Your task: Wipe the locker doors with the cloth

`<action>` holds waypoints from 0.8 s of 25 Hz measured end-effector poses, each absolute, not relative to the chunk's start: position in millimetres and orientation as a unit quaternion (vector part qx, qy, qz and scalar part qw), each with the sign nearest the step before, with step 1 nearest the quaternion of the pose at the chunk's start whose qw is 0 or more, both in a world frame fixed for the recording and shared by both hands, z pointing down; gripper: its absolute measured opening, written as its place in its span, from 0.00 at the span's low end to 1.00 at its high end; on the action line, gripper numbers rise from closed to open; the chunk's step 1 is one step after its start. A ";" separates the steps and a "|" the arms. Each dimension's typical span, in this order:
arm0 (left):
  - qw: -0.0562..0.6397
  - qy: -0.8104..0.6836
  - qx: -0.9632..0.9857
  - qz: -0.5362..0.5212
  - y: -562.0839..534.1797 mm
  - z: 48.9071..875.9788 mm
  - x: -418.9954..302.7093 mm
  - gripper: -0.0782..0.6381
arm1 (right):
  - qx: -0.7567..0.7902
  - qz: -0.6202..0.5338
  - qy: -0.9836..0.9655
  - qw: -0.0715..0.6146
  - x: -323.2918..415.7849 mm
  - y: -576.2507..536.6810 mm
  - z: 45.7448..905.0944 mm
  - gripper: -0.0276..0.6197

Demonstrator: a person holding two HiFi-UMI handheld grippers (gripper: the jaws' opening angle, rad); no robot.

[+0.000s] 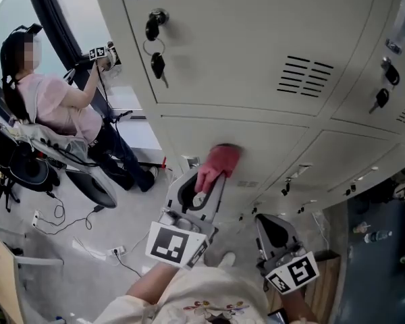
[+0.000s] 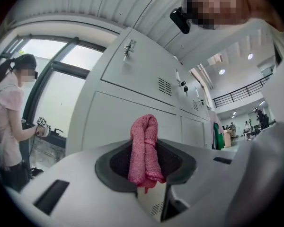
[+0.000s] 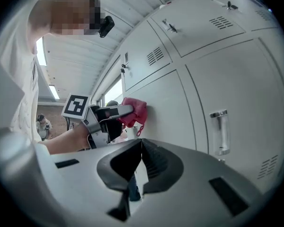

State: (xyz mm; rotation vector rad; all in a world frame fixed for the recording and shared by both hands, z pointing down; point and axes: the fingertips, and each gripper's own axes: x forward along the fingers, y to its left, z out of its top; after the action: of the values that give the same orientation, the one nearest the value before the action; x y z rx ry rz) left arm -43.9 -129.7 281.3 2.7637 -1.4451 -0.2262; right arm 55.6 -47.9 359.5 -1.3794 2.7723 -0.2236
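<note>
While I stand close over a bank of pale grey metal lockers (image 1: 256, 39), my head camera looks steeply down its front. Every door in view is shut, so I cannot see what any locker holds. I am working on the lower door (image 1: 189, 135), the one under a vented upper door. No streaks or damp patches show on the paint, so I cannot tell how much has been wiped. I judge the job to be under way, with the neighbouring doors yet to be done.

Off to my left, well apart from me, a seated person (image 1: 54, 103) handles a similar tool.

My left gripper (image 1: 209, 179) is clamped on a pink knitted cloth (image 1: 223, 158). The cloth is bunched between the jaws, and its top is pressed against the upper part of the lower door. My right gripper (image 3: 140, 150) hangs low beside my body, near the lockers but not touching them. Its jaws are closed together with nothing between them.

Small keys (image 1: 158, 65) dangle from the lock of the upper door.
</note>
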 end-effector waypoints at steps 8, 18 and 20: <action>0.004 -0.560 0.827 -0.050 -130.7 293.0 -121.1 0.27 | -0.383 -0.074 0.920 0.021 5.7 -52.2 358.8 0.05; 0.011 -0.589 0.808 -0.030 -145.6 305.5 -138.7 0.27 | -0.366 -0.077 0.927 0.030 -9.8 -47.6 354.8 0.05; 0.017 -0.581 0.813 -0.036 -146.2 306.2 -131.4 0.27 | -0.371 -0.077 0.925 0.032 -6.2 -45.9 353.7 0.05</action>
State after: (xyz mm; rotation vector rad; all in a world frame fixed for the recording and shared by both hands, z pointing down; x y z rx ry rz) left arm -131.4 -146.2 306.2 2.5269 -1.8041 -0.1121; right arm -6.2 -45.9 353.7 -1.1409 2.8480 -0.2378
